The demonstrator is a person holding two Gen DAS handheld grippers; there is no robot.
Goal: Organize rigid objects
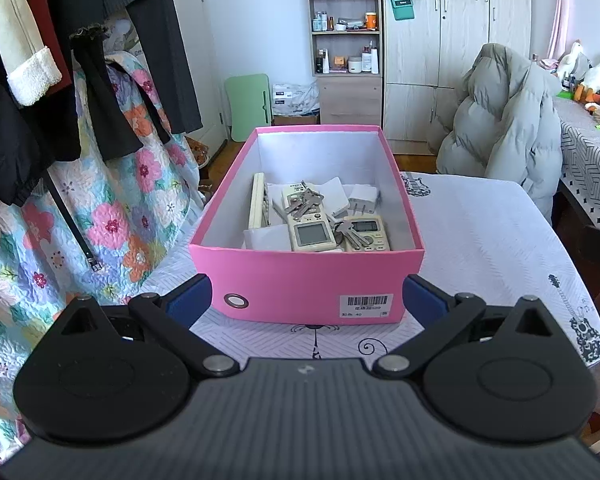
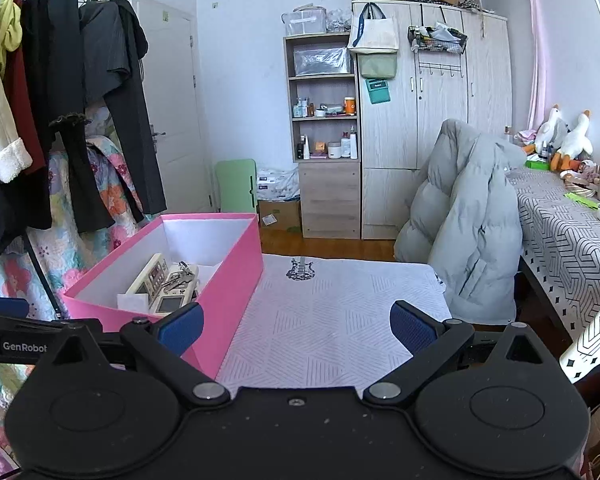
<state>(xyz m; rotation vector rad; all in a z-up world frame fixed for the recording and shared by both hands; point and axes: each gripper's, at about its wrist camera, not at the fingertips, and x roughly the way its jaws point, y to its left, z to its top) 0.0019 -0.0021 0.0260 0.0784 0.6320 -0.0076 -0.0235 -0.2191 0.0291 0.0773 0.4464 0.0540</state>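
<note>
Standing against white wall: wooden wardrobe (image 2: 432, 120), open shelf unit (image 2: 324, 136) | hanging at left: dark clothes on rack (image 2: 60, 80) | draping over chair: grey puffer jacket (image 2: 464, 224) | showing beyond: wood floor (image 2: 324, 246)

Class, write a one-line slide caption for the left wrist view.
Open left gripper faces a pink box holding remote controls, keys and a charger plug.

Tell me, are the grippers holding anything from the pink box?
No, nothing is held. The left gripper and the right gripper are both open and empty; the keys and remotes lie inside the pink box.
</note>
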